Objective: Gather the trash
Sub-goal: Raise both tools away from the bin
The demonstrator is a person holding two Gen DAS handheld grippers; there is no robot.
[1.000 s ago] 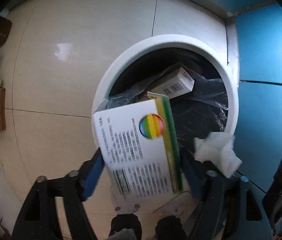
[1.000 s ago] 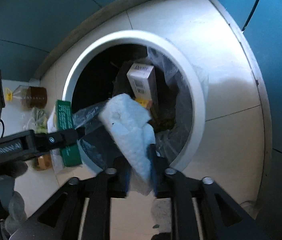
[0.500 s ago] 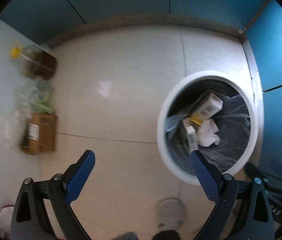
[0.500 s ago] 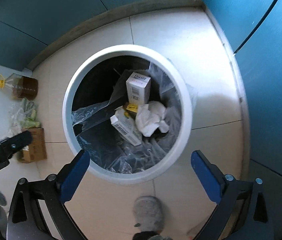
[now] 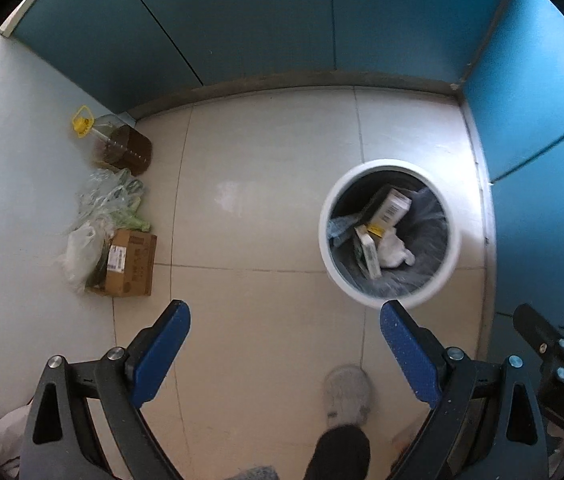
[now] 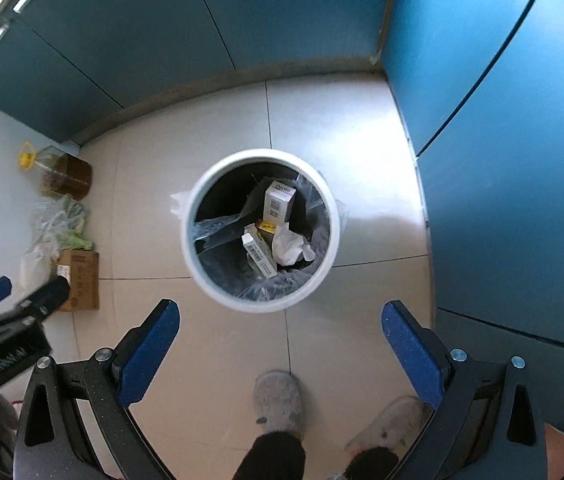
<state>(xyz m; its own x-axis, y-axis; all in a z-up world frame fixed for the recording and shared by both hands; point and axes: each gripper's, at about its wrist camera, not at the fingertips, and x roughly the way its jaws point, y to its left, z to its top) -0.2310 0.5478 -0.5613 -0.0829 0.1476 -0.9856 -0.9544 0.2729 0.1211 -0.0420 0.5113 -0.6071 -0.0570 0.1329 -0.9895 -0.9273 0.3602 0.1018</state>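
Both the left tool (image 5: 284, 354) and the right tool (image 6: 279, 350) hang with blue pads spread wide, gripping nothing. The white bin (image 6: 259, 306) on the tiled floor (image 6: 346, 128) holds a crumpled tissue (image 6: 288, 248) and small boxes (image 6: 278, 202) whose print is unreadable. "DAS" shows on a tool body, cut off at the frame edge. A cardboard box (image 5: 131, 262) sits by the wall.

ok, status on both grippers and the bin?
Left gripper open, empty. Right gripper open, empty. Crumpled tissue and boxes inside white bin. Nothing blocking the bin.
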